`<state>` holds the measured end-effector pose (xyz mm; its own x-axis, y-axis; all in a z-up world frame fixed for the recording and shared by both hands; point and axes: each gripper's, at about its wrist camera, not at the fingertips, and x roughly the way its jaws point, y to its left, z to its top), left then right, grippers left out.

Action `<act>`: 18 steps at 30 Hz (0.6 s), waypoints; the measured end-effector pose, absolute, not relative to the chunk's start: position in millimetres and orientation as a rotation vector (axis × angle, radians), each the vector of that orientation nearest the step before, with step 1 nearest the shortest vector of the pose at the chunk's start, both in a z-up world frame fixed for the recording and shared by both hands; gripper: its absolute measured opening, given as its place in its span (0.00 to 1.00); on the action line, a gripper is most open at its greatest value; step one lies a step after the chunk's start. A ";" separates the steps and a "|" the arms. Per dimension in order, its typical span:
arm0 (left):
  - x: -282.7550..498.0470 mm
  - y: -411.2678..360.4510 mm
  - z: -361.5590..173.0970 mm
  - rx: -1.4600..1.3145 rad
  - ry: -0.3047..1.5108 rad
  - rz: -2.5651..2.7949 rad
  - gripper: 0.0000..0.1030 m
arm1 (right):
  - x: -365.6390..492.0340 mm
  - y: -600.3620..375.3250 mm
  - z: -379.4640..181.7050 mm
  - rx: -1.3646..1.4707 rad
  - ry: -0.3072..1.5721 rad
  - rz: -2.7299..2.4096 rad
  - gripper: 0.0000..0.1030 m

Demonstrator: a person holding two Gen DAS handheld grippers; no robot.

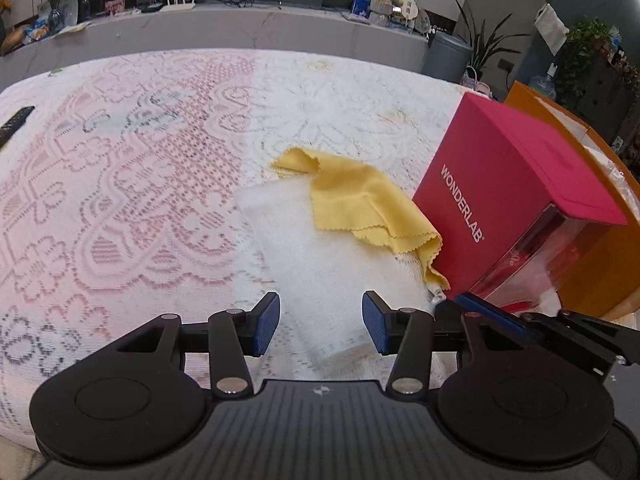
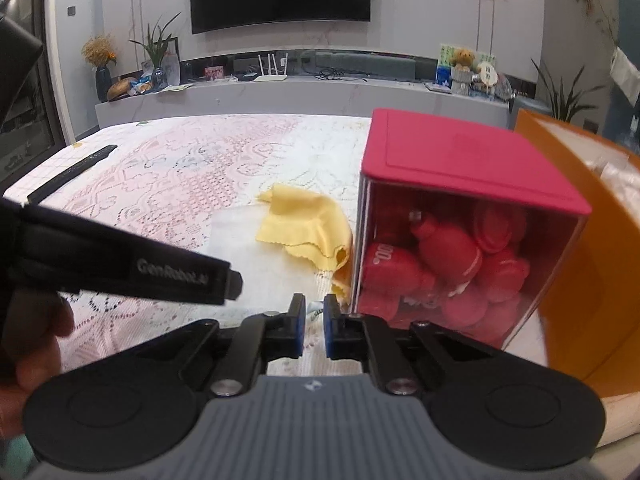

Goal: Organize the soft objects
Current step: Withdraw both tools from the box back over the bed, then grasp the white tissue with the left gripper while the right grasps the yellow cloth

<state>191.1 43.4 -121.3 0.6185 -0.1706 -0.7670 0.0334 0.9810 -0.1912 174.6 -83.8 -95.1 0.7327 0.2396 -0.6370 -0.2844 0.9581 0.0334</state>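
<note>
A: One big table [image 1: 120, 160] under a lace cover, pink pattern on the left, white on the right. One orange bin [image 2: 568, 248] at the far right edge.

B: And one red box [image 1: 492, 200] marked WONDERLAB just beside that bin. Its clear side faces the right camera, packed with red bottles [image 2: 440, 264]; too crowded to count.

A: Soft things now. I count two: one white towel [image 1: 320, 264] flat on the lace, and one yellow cloth [image 1: 360, 204] crumpled over its far corner, trailing down against the red box.

B: Two grippers. The left gripper [image 1: 320, 326] hangs over the near end of the towel, fingers spread wide, nothing between them.

A: The right gripper [image 2: 315, 320] sits low by the box's near corner, fingers nearly together with a scrap of white fabric between them. The towel's corner, it seems.

B: One black remote [image 2: 72, 174] far left, well apart from the cloths.
</note>
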 end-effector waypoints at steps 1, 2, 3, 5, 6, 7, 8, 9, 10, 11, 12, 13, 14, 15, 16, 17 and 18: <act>192.9 42.2 -122.3 -0.170 0.900 -0.116 0.55 | 177.2 -82.7 -97.3 -0.065 0.693 0.288 0.07; 194.5 41.2 -123.7 -0.176 0.904 -0.117 0.55 | 179.4 -82.0 -99.4 -0.065 0.693 0.286 0.07; 196.4 40.3 -124.9 -0.183 0.909 -0.120 0.55 | 181.3 -80.9 -101.3 -0.068 0.693 0.282 0.07; 200.5 39.3 -127.7 -0.206 0.919 -0.123 0.55 | 185.4 -78.8 -105.0 -0.065 0.704 0.280 0.06; 201.7 38.6 -128.0 -0.211 0.916 -0.121 0.55 | 186.5 -80.4 -106.8 -0.054 0.716 0.284 0.06; 202.8 37.3 -127.7 -0.215 0.913 -0.124 0.54 | 188.0 -81.2 -108.2 -0.045 0.725 0.284 0.06; 203.8 36.4 -127.7 -0.226 0.910 -0.131 0.54 | 189.3 -81.8 -109.5 -0.038 0.734 0.282 0.06; 204.8 35.3 -127.8 -0.236 0.906 -0.135 0.54 | 190.7 -82.9 -110.4 -0.031 0.741 0.282 0.06; 205.7 33.5 -127.4 -0.240 0.903 -0.138 0.54 | 191.7 -83.6 -111.9 -0.023 0.751 0.285 0.06; 206.5 31.8 -127.1 -0.242 0.898 -0.142 0.52 | 192.6 -83.7 -113.6 -0.016 0.760 0.288 0.06; 207.1 30.4 -127.4 -0.250 0.896 -0.152 0.49 | 193.2 -83.8 -115.1 -0.010 0.768 0.292 0.06; 207.3 29.4 -127.6 -0.263 0.894 -0.164 0.49 | 192.7 -83.5 -115.8 -0.010 0.764 0.292 0.06; 207.4 28.3 -127.4 -0.273 0.890 -0.176 0.39 | 192.4 -82.0 -116.0 -0.014 0.763 0.293 0.06; 208.4 27.4 -128.3 -0.278 0.897 -0.192 0.27 | 192.3 -81.8 -116.1 -0.014 0.763 0.295 0.06; 209.3 25.7 -129.1 -0.274 0.904 -0.197 0.26 | 192.5 -81.8 -116.1 -0.012 0.763 0.295 0.06; 209.4 24.5 -129.4 -0.264 0.900 -0.192 0.20 | 192.6 -81.7 -116.1 -0.013 0.763 0.295 0.06; 209.6 23.9 -129.5 -0.251 0.902 -0.183 0.15 | 192.6 -81.1 -116.2 -0.014 0.762 0.295 0.06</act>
